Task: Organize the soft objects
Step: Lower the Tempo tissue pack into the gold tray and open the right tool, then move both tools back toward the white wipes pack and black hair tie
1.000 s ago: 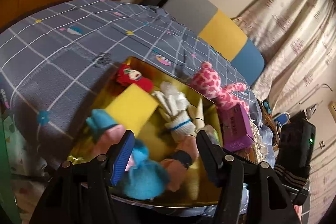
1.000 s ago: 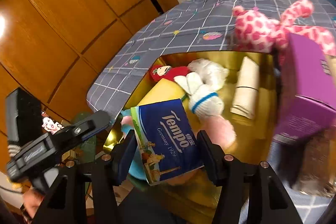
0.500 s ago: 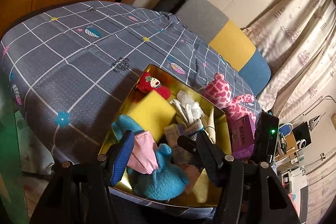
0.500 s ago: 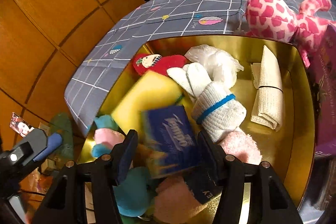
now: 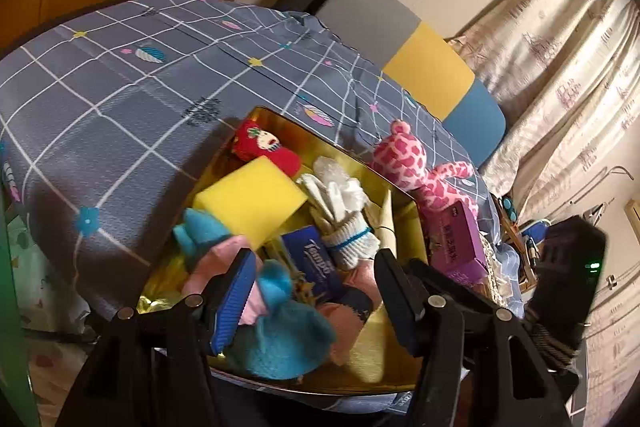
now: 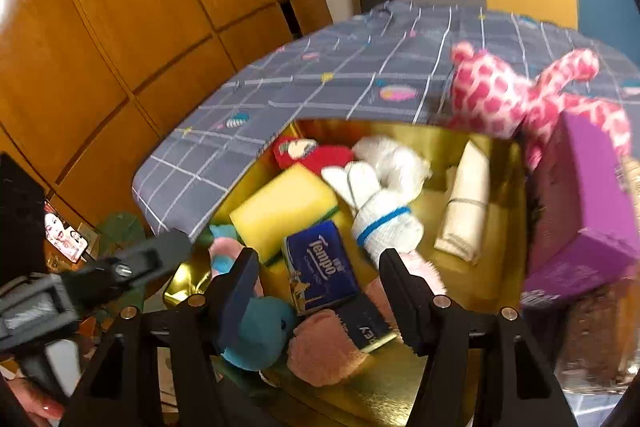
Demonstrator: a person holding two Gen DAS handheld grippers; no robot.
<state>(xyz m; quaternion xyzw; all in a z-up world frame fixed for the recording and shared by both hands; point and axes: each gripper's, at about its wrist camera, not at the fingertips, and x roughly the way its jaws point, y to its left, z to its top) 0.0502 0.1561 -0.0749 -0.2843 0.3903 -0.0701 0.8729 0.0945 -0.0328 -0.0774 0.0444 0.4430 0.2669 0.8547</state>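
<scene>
The blue tissue pack (image 6: 322, 269) now lies in the gold tray (image 6: 508, 227), flat among the soft things, its near end just ahead of my right tool (image 6: 318, 281), whose jaws are opening with the pack below and between them but no longer pressed by the pads. I judge the pack light, squashy and a little slick in its plastic wrap, so it would be best taken across its short sides, not by a corner. Beside it sit the yellow sponge (image 6: 286, 213) on one side and the rolled white sock (image 6: 384, 219) with a blue band on the other, both touching or nearly touching it. The pink spotted plush (image 6: 504, 95) still lies on the bed cover (image 6: 320, 91) outside the tray, against its far rim next to the purple box (image 6: 588, 211); it looks limp and light, and I would grip it round the body, not a leg. My left tool (image 5: 314, 279) hovers over the near end of the tray, jaws fairly wide and holding nothing, the blue and pink plush (image 5: 280, 327) beneath it.
</scene>
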